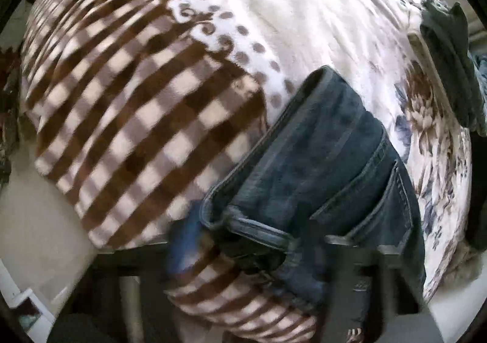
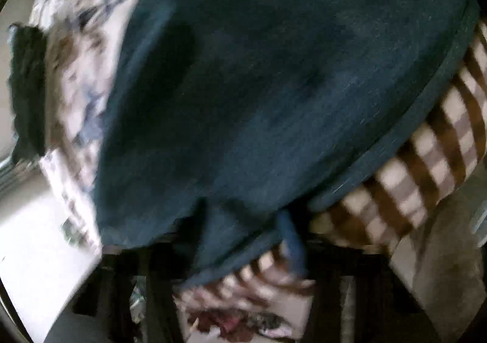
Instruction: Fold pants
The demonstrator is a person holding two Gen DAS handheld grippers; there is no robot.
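Observation:
Dark blue jeans (image 1: 322, 166) lie folded on a patterned blanket (image 1: 188, 75), waistband and back pocket toward me. My left gripper (image 1: 258, 254) is shut on the waistband of the jeans at the blanket's near edge; its fingers are blurred and partly hidden by denim. In the right wrist view the jeans (image 2: 258, 84) fill most of the frame as a broad dark panel. My right gripper (image 2: 243, 245) is shut on the lower edge of the jeans, with one blue fingertip (image 2: 292, 239) showing beside the hem.
The blanket is brown-checked on one part (image 2: 432, 154) and floral on the other (image 1: 426, 117). A dark garment (image 1: 450, 62) lies at the bed's far right edge; it also shows in the right wrist view (image 2: 27, 90). Pale floor (image 1: 36, 221) lies below the bed edge.

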